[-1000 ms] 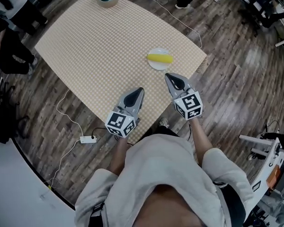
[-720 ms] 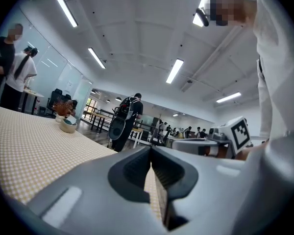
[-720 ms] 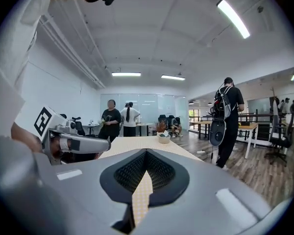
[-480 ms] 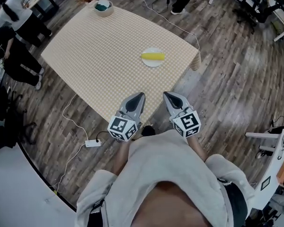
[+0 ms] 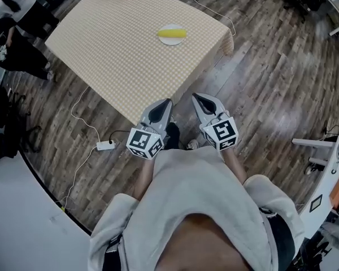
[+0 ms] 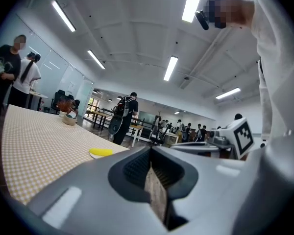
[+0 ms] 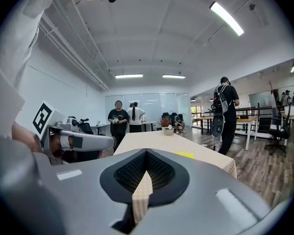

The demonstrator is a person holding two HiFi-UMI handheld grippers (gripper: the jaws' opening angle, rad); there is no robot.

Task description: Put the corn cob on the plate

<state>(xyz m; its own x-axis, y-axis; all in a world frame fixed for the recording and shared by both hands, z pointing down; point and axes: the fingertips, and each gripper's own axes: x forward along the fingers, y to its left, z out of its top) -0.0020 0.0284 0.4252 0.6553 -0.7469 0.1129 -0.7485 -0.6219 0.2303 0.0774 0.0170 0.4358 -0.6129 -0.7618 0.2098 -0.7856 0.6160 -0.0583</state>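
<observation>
- Jaws of the left gripper (image 5: 165,104) are pressed together with nothing between them, held over the wood floor (image 5: 271,78) just off the near edge of the table (image 5: 113,49).
- Well ahead of both grippers, the corn cob (image 5: 172,33) lies on the plate (image 5: 170,41), apparently across its middle, near the table's far right side.
- Jaws of the right gripper (image 5: 196,97) are likewise closed and empty, just beside the left one.
</observation>
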